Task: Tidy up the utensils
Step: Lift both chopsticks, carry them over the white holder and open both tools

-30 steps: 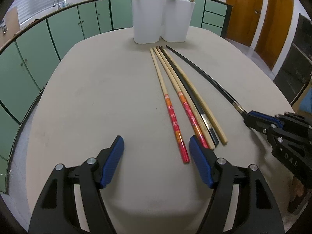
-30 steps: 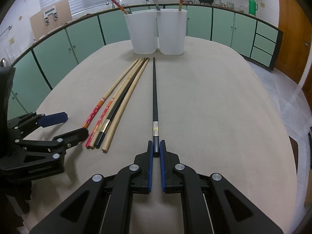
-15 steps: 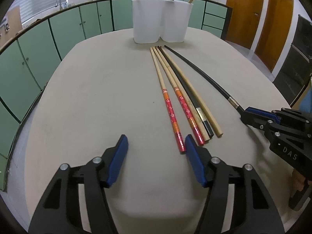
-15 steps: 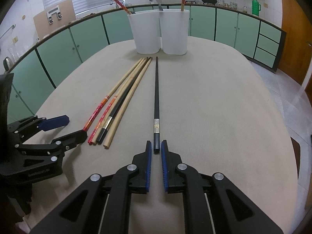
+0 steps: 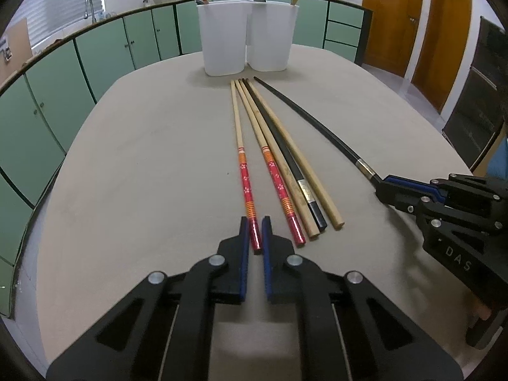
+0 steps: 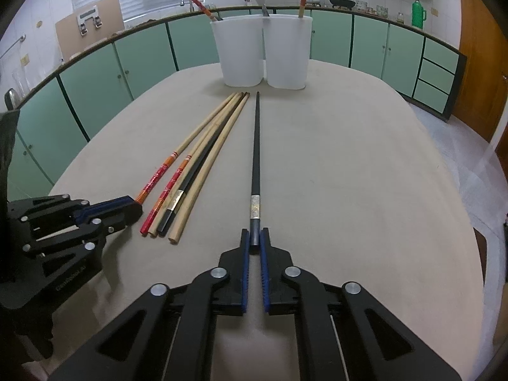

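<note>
Several chopsticks lie lengthwise on the beige table (image 5: 143, 158). In the left wrist view my left gripper (image 5: 255, 222) is closing, its blue pads pressing on the near end of the leftmost red-ended chopstick (image 5: 244, 174). To its right lie a second red-ended chopstick (image 5: 276, 174), a black one with a metal band (image 5: 295, 174) and plain wooden ones. My right gripper (image 6: 255, 233) is tightening on the near end of a long black chopstick (image 6: 256, 158) that lies apart at the right. Both chopsticks rest on the table.
Two white utensil holders (image 5: 225, 44) (image 5: 270, 41) stand side by side at the far end of the table, with chopsticks and a spoon poking out. Green cabinets ring the room. Wooden doors are at the right.
My left gripper slid a little to the right and its wide jaws shut on the red-ended chopstick's end. My right gripper kept still, shut on the black chopstick.
</note>
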